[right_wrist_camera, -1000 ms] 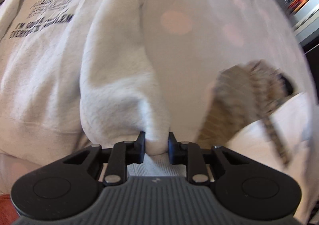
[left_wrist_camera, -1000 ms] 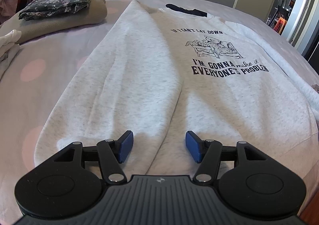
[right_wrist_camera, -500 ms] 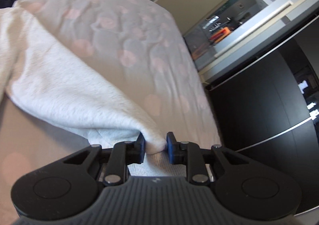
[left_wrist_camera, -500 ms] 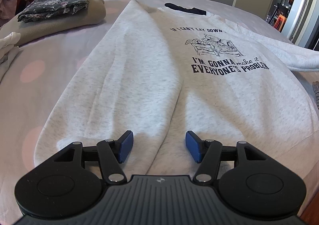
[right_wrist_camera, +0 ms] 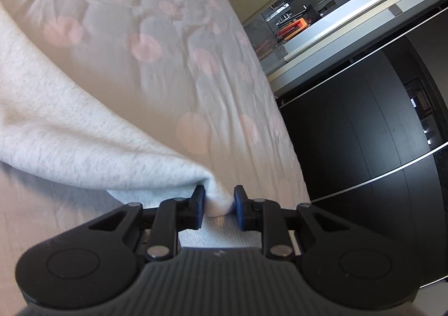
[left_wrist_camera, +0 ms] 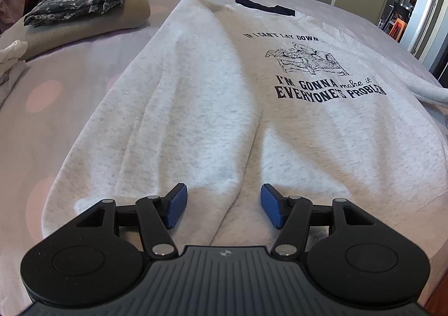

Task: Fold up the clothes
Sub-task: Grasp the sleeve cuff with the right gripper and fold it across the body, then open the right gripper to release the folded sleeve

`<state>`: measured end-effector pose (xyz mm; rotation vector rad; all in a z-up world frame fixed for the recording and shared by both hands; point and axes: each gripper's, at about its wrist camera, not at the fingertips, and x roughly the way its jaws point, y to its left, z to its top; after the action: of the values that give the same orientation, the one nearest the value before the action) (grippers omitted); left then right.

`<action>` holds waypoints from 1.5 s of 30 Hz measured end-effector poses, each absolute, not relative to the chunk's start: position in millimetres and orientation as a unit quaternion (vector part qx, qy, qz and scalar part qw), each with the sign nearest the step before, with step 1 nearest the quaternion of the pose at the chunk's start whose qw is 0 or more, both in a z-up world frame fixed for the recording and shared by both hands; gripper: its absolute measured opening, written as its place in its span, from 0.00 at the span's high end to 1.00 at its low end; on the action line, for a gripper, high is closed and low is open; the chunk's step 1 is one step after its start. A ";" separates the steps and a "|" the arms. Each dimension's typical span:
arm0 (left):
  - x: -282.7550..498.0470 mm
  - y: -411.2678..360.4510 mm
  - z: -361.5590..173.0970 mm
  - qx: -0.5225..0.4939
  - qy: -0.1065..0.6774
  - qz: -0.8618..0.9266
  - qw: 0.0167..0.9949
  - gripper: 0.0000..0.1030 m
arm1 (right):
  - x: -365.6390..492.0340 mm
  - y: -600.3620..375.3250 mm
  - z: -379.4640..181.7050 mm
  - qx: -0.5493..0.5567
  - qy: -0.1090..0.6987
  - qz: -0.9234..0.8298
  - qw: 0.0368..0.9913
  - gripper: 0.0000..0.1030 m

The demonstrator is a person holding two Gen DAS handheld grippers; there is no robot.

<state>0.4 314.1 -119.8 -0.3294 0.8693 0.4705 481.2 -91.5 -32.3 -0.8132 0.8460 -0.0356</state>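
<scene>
Sweatshirt (left_wrist_camera: 212, 108), grey and printed, lies spread face-up on the dotted bed (left_wrist_camera: 56, 86); soft, floppy fleece, best taken at cuffs or hem. Nearest, the left gripper (left_wrist_camera: 221, 205) hovers over its hem, jaws open and empty. The right gripper (right_wrist_camera: 219, 205) pinches the sleeve cuff (right_wrist_camera: 219, 204), held out rightward over the bed.

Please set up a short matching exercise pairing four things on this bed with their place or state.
1. grey printed sweatshirt
2. dark floral folded fabric
3. left gripper
4. right gripper

a. jaws apart, holding nothing
b. stacked on a beige folded blanket
c. spread print-up on the bed
d. clamped on the sweatshirt's sleeve

Pairs: 1-c, 2-b, 3-a, 4-d
</scene>
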 end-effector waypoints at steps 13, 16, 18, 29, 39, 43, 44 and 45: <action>8.0 310.7 -123.5 -0.129 0.426 0.234 0.864 0.42 | 500.4 -111.1 -71.2 -0.398 0.382 -0.001 0.834 0.76; 7.3 310.2 -123.5 -0.127 0.425 0.234 0.865 0.42 | 510.4 -104.8 -50.7 -0.405 0.354 -0.006 0.843 0.76; 6.9 310.1 -123.6 -0.126 0.424 0.233 0.866 0.42 | 518.4 -101.0 -39.1 -0.412 0.332 -0.016 0.849 0.76; 10.9 306.6 -122.9 -0.110 0.430 0.237 0.864 0.42 | 510.7 -95.2 -64.5 -0.420 0.368 -0.007 0.829 0.52; -1.7 302.7 -103.5 -0.099 0.412 0.247 0.871 0.42 | 406.0 -83.8 -10.8 -0.298 0.310 0.078 0.900 0.40; -12.2 311.5 -86.6 -0.127 0.400 0.244 0.874 0.42 | 357.0 -62.0 -0.6 -0.229 0.307 0.137 0.914 0.38; -15.6 314.8 -81.4 -0.137 0.394 0.241 0.876 0.42 | 345.7 -56.2 -1.5 -0.206 0.310 0.148 0.916 0.33; -19.0 318.3 -75.9 -0.145 0.389 0.240 0.877 0.42 | 334.7 -50.6 -3.1 -0.182 0.315 0.158 0.918 0.27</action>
<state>-19.0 318.3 -75.9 -0.3025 0.8112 0.5013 334.7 -50.6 -3.1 -0.3752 0.6480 0.3248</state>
